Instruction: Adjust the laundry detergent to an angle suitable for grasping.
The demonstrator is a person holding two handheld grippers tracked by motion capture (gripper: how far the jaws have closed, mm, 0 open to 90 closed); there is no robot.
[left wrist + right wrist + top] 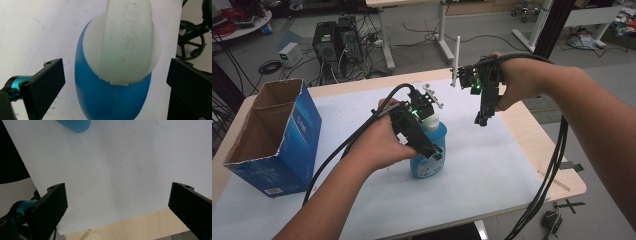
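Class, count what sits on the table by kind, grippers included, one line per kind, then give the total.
Blue bottle with white cap: 1
Open blue cardboard box: 1
White mat covering the table: 1
Hand-held grippers: 2, the left gripper over the bottle, the right gripper raised above the mat
Total: 5
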